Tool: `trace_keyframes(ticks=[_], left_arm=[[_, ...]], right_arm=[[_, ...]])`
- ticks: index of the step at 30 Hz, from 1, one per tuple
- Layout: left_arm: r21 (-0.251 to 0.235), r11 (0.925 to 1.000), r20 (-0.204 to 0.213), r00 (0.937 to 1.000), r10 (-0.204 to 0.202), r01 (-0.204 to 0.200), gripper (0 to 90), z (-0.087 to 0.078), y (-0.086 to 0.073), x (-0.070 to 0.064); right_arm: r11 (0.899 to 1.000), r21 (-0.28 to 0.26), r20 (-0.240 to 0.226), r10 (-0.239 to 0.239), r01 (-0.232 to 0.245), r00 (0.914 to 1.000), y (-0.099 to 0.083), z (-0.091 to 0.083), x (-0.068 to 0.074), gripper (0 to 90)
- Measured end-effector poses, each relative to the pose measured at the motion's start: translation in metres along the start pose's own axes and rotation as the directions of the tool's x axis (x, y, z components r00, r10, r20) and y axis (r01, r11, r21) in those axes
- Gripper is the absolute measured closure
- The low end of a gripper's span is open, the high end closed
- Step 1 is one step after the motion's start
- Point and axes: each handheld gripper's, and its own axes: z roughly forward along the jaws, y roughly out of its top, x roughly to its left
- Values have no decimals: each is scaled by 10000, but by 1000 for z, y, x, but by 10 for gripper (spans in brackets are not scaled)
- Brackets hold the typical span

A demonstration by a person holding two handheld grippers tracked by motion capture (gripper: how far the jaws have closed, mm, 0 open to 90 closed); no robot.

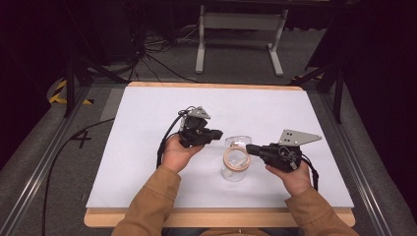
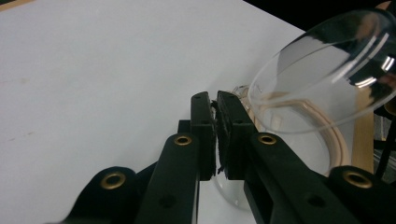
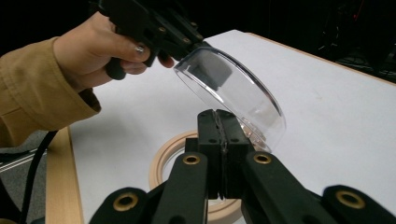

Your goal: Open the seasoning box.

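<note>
White desk (image 1: 147,147) bearing all items. At centre, a clear plastic bowl (image 1: 235,169) ringed by a tan band (image 1: 237,158). A clear lid (image 3: 233,91), tilted above the bowl, is pinched at its rim by the left gripper (image 1: 216,133) from 10 o'clock. The right gripper (image 1: 252,148), at 3 o'clock, has its fingers pressed together on the bowl's rim.

High view fixed above the near edge, facing forward and down on the whole white table (image 1: 147,123), left gripper view close along its jaws toward 3 o'clock, right gripper view close toward 9 o'clock, all sharing the clear lid (image 1: 238,141) (image 2: 322,70) (image 3: 233,88) at centre.
</note>
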Motion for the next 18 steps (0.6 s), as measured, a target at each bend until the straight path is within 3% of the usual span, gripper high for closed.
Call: trace_keyframes(ticks=[13, 18], left_arm=[[-236, 9991, -429, 9984, -370, 360, 846, -30, -18, 2], [-125, 9982, -557, 9967, -597, 591, 835, -36, -25, 5]], right_arm=[[9998, -79, -17, -185, 185, 9998, 8, 8, -14, 896], [9996, 24, 338, -280, 280, 9990, 9, 9, -23, 896]])
